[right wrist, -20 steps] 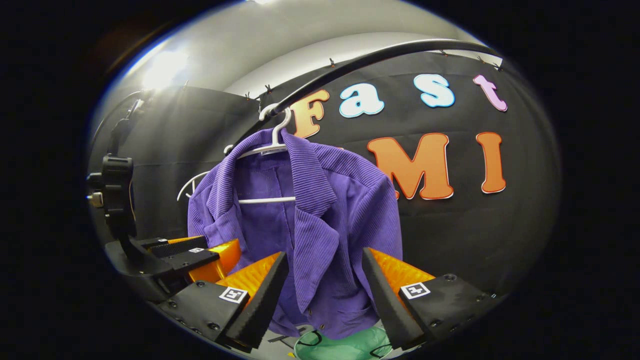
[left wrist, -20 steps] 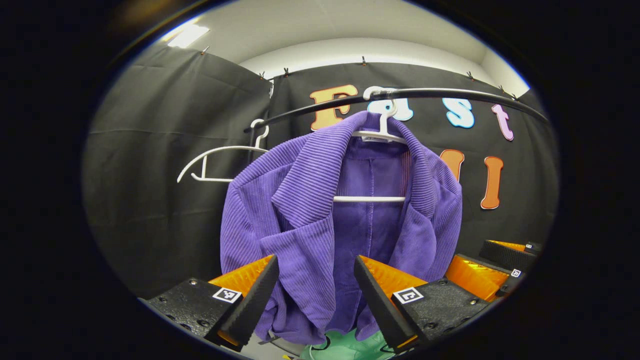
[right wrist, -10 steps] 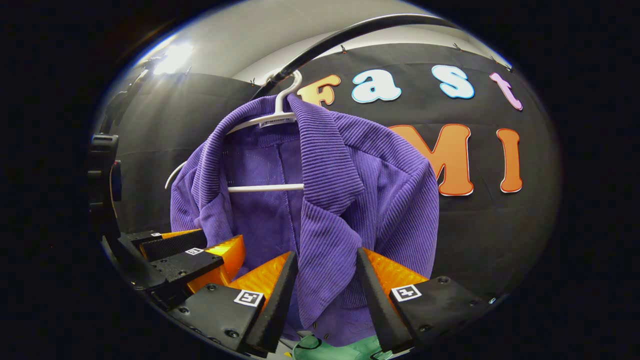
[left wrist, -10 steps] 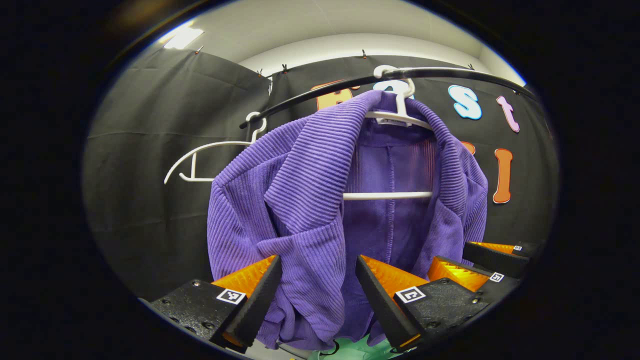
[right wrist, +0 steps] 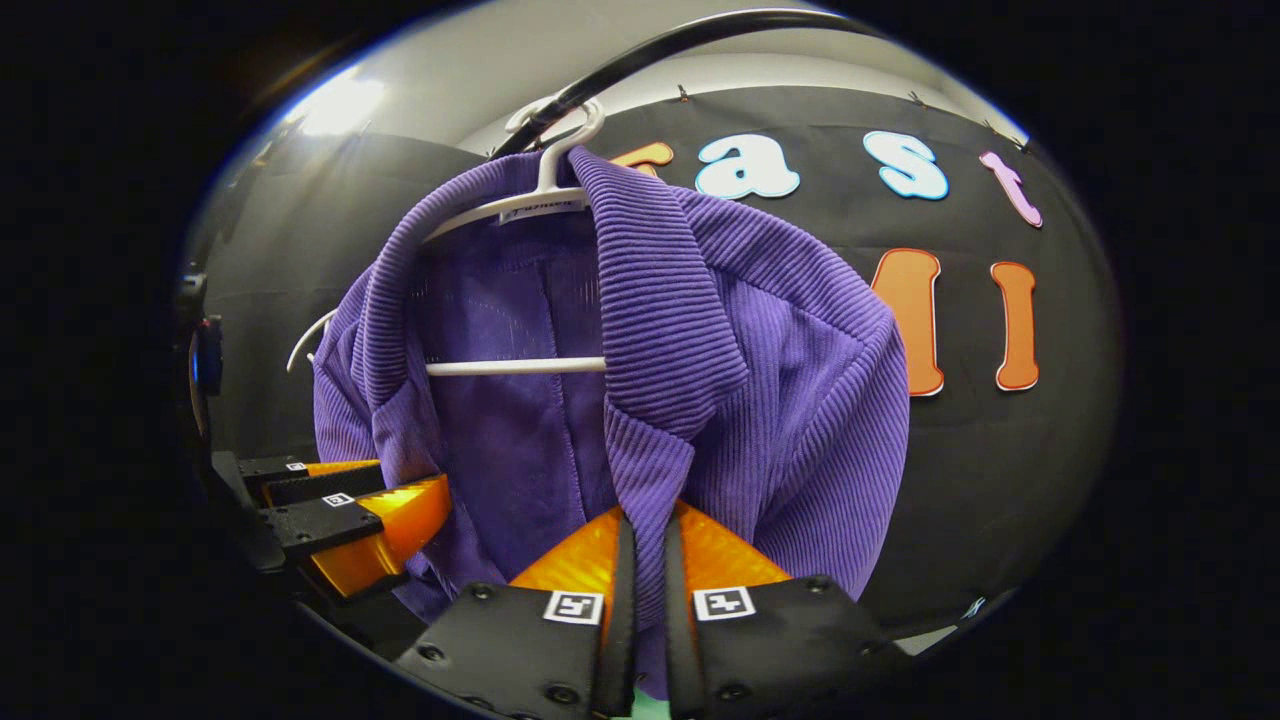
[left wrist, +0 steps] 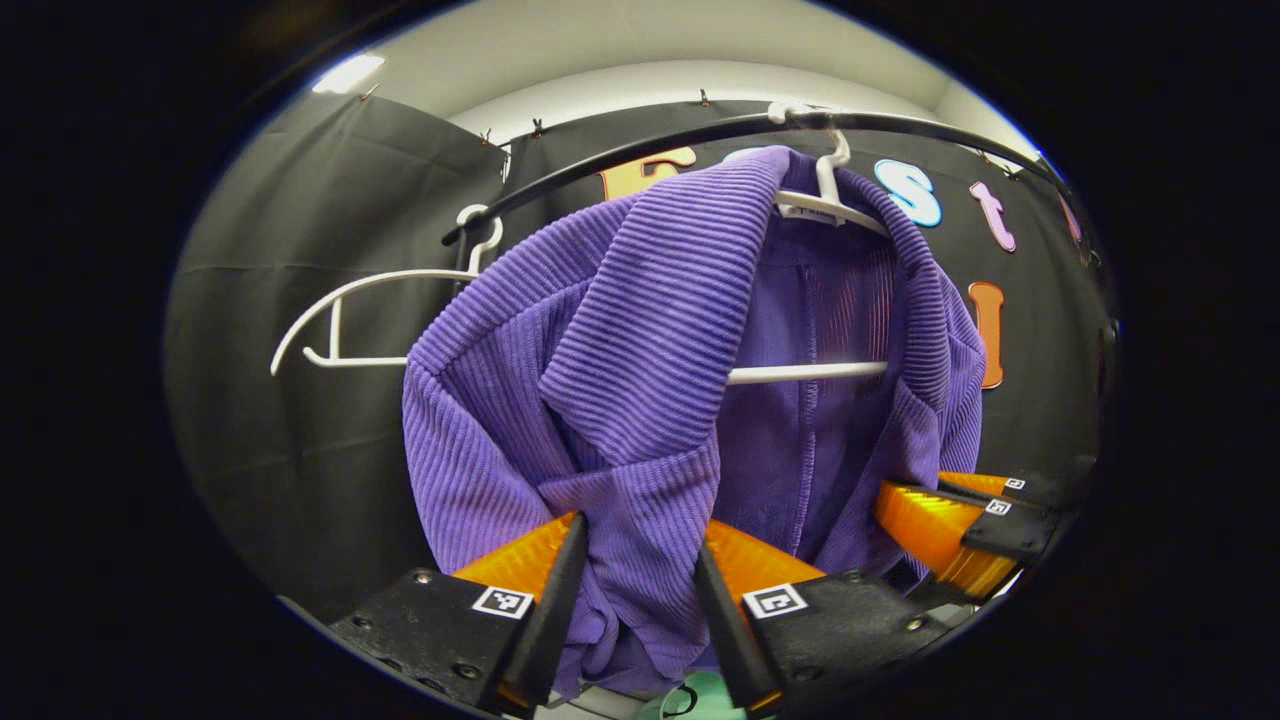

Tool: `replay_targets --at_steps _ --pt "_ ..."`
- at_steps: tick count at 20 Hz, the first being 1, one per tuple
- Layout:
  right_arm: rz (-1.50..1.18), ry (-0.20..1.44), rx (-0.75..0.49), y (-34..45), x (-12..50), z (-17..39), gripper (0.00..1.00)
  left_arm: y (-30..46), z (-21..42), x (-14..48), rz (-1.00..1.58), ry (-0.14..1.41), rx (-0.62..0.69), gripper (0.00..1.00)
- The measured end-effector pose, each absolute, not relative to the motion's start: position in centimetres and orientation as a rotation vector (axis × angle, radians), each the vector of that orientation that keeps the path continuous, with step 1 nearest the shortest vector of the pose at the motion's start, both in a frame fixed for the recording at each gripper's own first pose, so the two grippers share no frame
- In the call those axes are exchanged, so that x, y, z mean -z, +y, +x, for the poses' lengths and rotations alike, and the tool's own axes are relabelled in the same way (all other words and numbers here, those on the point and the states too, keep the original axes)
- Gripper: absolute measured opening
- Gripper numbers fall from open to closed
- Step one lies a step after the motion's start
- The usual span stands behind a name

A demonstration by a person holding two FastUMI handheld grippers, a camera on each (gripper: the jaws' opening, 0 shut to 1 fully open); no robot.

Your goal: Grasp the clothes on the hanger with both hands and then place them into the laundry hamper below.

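The purple corduroy jacket (left wrist: pixel 640 400) hangs on a white hanger (left wrist: pixel 830 200) whose hook sits over the black rail (left wrist: pixel 620 160), so the garment has not yet come off its support. In the right gripper view the right gripper (right wrist: pixel 642 590) has its two fingers drawn almost together with a fold of the jacket's front panel, just under the lapel, pinched between them; that grasp looks made. In the left gripper view the left gripper (left wrist: pixel 632 600) has its fingers partly closed around the other front panel, with cloth filling the gap between them; they look to be touching the fabric on both sides, though whether they are pressing firmly I cannot tell. The same gripper appears at the lower left of the right gripper view, where its fingers stand beside the jacket's edge. A second, bare white hanger (left wrist: pixel 370 320) hangs farther along the rail toward its left end, apart from the jacket. Below the jacket's hem a small patch of green (left wrist: pixel 700 695) shows between the left fingers; it may be the laundry hamper, but too little of it shows to be sure. By my reading the task is at its first step: the two-handed grasp is nearly complete, and what remains is to lift the jacket free of the hanger, bring it down and release it into the hamper.
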State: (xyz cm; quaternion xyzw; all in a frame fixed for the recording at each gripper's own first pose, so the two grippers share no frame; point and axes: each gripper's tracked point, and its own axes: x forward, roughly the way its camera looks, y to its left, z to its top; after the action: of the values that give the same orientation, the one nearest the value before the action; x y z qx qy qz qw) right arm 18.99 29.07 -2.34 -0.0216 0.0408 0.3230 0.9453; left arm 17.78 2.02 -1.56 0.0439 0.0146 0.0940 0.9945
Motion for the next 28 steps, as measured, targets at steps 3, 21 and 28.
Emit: replay_targets --at_steps 3,21,28 --pt "0.025 0.077 -0.673 28.8 1.8 18.7 0.17 2.6 18.2 1.4 0.077 0.028 -0.120 0.08" --pt "0.385 -0.108 -0.539 18.5 -10.2 16.4 0.07 4.2 10.1 -5.9 -0.061 0.029 0.130 0.01" --pt "0.357 -0.176 -0.442 16.5 -12.4 18.5 0.07 7.8 9.3 -11.7 -0.073 -0.069 0.092 0.00"
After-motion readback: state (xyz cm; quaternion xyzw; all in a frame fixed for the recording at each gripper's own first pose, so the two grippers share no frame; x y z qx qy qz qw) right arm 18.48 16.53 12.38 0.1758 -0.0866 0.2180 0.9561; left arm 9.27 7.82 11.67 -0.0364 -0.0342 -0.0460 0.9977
